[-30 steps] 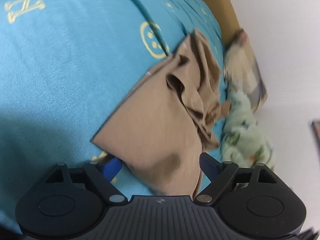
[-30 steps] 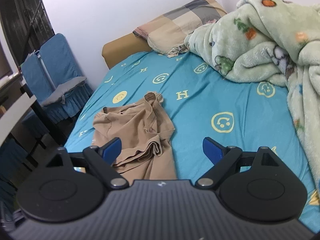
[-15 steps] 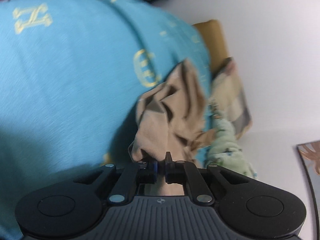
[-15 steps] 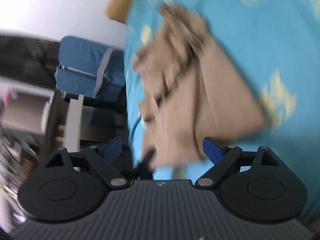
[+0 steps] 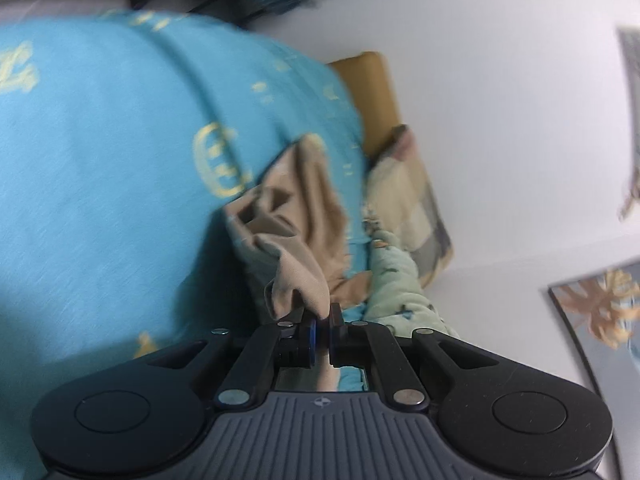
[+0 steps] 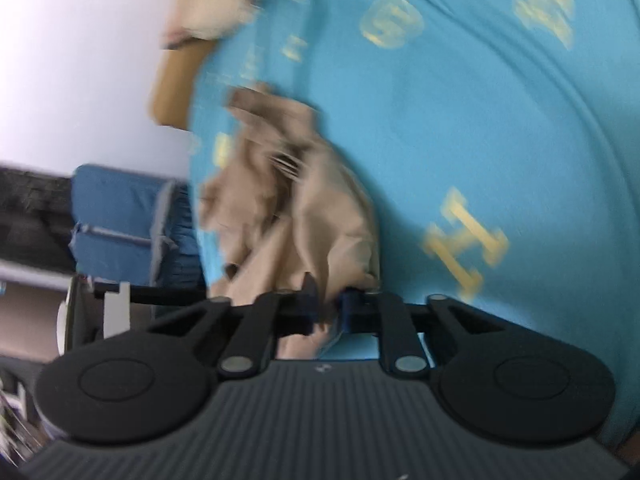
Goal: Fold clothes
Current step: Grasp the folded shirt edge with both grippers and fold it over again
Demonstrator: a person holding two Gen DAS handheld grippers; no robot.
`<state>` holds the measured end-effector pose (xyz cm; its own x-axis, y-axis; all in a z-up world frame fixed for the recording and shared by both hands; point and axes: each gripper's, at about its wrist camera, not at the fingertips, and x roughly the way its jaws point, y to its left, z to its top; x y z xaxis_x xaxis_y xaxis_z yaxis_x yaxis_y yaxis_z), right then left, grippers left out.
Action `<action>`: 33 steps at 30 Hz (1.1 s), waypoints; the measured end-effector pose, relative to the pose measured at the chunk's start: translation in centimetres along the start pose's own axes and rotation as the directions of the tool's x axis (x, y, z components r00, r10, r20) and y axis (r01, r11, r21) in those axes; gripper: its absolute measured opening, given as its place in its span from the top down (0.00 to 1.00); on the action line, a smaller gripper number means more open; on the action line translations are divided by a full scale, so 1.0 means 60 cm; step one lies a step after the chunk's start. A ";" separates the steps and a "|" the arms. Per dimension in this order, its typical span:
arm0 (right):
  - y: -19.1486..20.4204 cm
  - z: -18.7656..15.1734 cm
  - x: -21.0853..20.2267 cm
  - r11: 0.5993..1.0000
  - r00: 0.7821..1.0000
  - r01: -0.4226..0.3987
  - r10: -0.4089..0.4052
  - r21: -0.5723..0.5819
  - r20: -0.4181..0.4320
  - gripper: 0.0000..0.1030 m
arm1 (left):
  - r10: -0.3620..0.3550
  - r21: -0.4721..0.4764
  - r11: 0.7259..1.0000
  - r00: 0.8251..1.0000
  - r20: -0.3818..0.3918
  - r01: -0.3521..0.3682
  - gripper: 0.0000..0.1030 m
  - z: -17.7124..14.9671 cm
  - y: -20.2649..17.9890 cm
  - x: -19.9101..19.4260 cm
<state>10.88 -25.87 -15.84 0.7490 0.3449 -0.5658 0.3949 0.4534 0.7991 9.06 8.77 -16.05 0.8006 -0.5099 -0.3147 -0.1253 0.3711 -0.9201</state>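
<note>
Tan garment (image 5: 296, 224), on the blue bedsheet (image 5: 100, 184): since a second ago, one edge clamped by left gripper (image 5: 322, 330); right gripper (image 6: 328, 308) closing on another. Lift judged ready.

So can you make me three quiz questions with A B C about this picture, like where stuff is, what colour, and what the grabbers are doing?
1. Where does the tan garment lie?
A. on the bed sheet
B. on a chair
C. on the floor

2. What colour is the sheet?
A. red
B. blue with yellow prints
C. white

3. What does the left gripper do?
A. hangs wide open
B. holds a pillow
C. pinches the garment

Answers: A, it lies on the sheet; B, blue cloth with yellow letters and faces; C, cloth sits between its shut fingers.
</note>
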 end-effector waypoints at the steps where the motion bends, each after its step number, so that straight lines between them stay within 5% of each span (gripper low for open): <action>1: 0.013 0.001 -0.012 0.999 1.000 -0.013 0.015 -0.050 0.025 0.89 | -0.023 0.022 0.999 1.000 0.006 0.023 0.95 0.003 -0.011 -0.010; 3: 0.039 0.004 -0.035 0.988 0.996 -0.036 0.047 -0.151 0.072 0.89 | -0.075 0.068 0.995 0.997 0.018 0.074 0.96 0.006 -0.033 -0.029; 10: 0.066 -0.003 -0.137 0.962 0.977 -0.134 0.168 -0.237 0.128 0.90 | -0.170 0.248 0.956 0.985 0.033 0.157 0.96 -0.040 -0.123 -0.145; 20: 0.038 -0.109 -0.315 0.917 0.942 -0.152 0.247 -0.368 0.228 0.90 | -0.186 0.279 0.946 0.982 0.046 0.166 0.96 -0.146 -0.140 -0.312; 24: 0.058 -0.083 -0.298 0.922 0.940 -0.162 0.253 -0.350 0.229 0.90 | -0.162 0.281 0.949 0.985 0.053 0.141 0.96 -0.125 -0.162 -0.294; 33: 0.157 0.050 -0.106 0.947 0.987 -0.039 0.086 -0.318 0.136 0.88 | 0.055 0.292 0.955 0.998 0.030 -0.062 0.95 0.019 -0.187 -0.039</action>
<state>11.43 -26.24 -4.15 0.8457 0.2673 -0.4619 0.1759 0.6776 0.7141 9.26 6.69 -4.72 0.8094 -0.4654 -0.3581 0.0019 0.6119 -0.7910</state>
